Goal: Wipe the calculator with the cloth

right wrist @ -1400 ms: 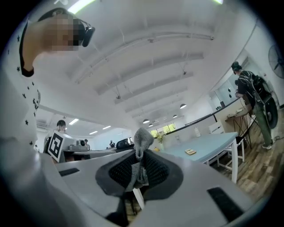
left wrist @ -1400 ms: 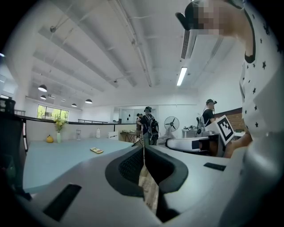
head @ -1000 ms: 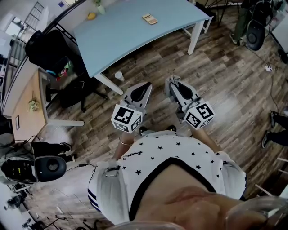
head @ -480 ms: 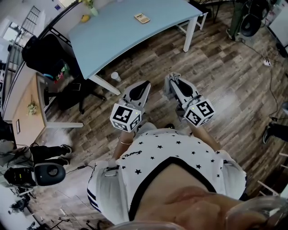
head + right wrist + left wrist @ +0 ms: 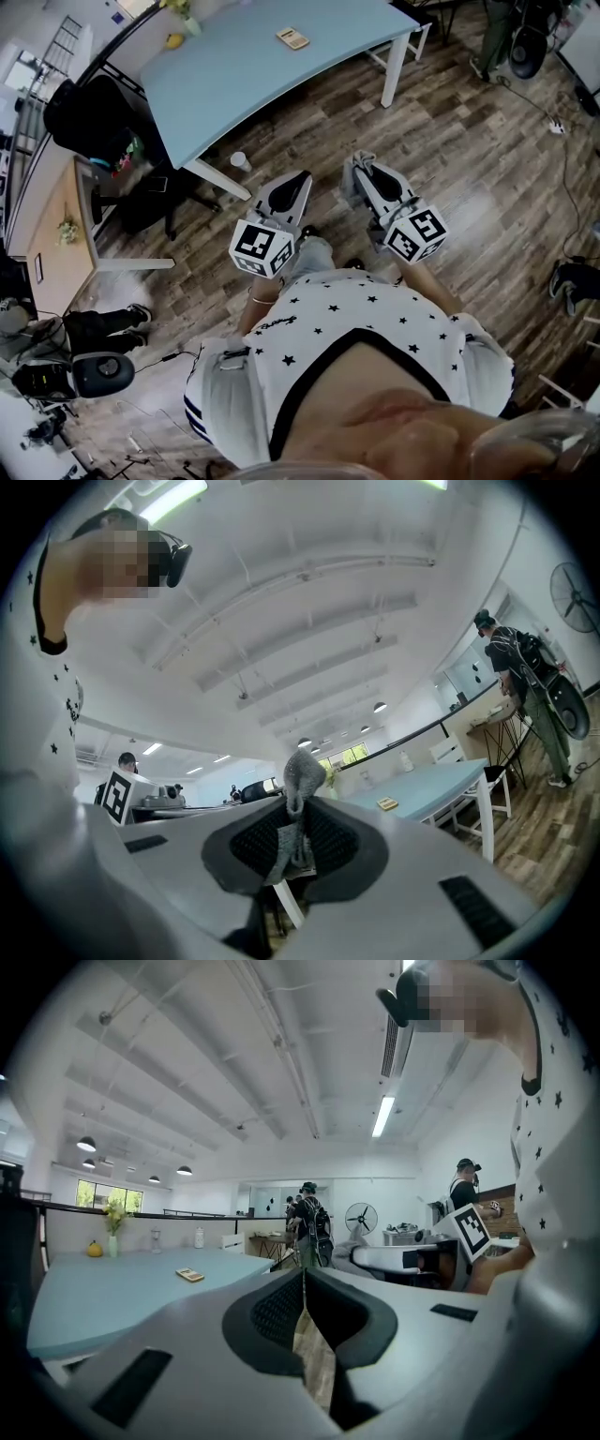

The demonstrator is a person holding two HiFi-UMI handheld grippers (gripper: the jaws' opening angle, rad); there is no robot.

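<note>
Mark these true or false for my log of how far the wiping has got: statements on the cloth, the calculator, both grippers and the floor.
1. The right gripper is shut on the grey cloth. True.
2. The cloth is touching the calculator. False: the calculator lies on the light-blue table, well apart from both grippers.
3. The left gripper holds the calculator. False: its jaws are together with nothing between them.
4. A cup stands on the floor near a table leg. True.
</note>
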